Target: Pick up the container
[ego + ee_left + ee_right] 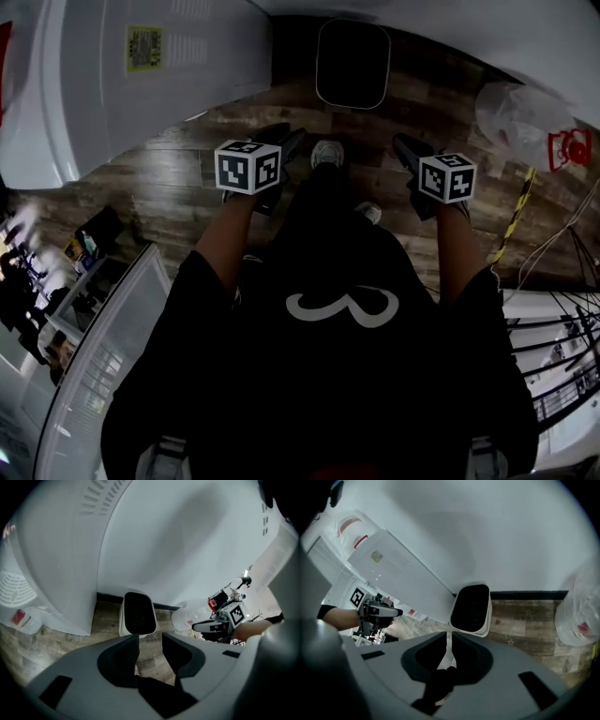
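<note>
The container [352,64] is a white bin with a dark inside, standing upright on the wood floor against the wall. It lies ahead of both grippers and apart from them. My left gripper [287,142] is held low at the left; in the left gripper view its jaws [150,642] stand open with only floor between them, and the container [137,613] is just beyond the tips. My right gripper [405,147] hangs at the right. In its own view the jaws [450,641] are shut to a thin slit, empty, with the container [471,609] ahead.
A large white appliance [122,75] stands left of the bin. A clear plastic bag [516,112] with a red item [569,148] lies to its right. Yellow-black tape [514,216] and a wire rack [562,356] are at the right. The person's shoes [326,153] are between the grippers.
</note>
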Tool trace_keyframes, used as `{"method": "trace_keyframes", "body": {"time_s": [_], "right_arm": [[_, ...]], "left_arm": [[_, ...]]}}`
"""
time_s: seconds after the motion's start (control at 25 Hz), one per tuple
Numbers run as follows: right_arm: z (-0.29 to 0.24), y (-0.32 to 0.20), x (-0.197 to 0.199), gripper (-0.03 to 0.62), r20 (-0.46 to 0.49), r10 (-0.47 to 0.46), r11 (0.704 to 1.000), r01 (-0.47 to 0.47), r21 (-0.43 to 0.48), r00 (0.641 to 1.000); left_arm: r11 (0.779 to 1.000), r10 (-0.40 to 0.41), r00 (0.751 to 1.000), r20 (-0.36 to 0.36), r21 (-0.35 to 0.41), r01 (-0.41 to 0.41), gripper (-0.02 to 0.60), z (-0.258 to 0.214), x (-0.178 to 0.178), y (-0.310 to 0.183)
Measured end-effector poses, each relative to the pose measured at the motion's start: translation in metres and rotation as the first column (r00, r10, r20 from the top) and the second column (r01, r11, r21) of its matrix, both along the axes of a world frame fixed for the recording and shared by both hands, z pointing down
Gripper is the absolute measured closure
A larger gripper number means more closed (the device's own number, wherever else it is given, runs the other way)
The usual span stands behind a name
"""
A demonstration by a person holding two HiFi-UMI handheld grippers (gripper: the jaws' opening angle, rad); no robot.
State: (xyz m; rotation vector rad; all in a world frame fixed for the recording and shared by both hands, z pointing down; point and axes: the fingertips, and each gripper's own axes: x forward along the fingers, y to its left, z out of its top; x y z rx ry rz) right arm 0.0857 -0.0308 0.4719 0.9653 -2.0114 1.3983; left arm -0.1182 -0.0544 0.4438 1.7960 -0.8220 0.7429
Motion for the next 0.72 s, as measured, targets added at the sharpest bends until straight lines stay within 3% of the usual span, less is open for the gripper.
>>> {"method": "trace_keyframes", "body": {"time_s": [0.24,0.32,0.72], "right_arm": [[0.077,-0.013,0.009,0.562,-0.005,0.046,0.999,-0.046,-0.007,0.999],[0.104,-0.015,0.008,0.51,0.019,0.05,0.999,-0.05,-0.014,0.999],[0.24,-0.033,0.023,0.484,0.009,-0.046,0.999,0.046,0.017,0.999]], "left_arm": [[1.0,-0.026,1.0,0.015,0.006,0.026,0.436,0.082,-0.008,-0.009],[0.999,-0.031,0.999,0.012,0.007,0.031,0.433,0.111,-0.009,-0.009],[0.998,0.001,0.999,0.049,0.057,-0.004,0.426,0.249,-0.02,-0.031]]}}
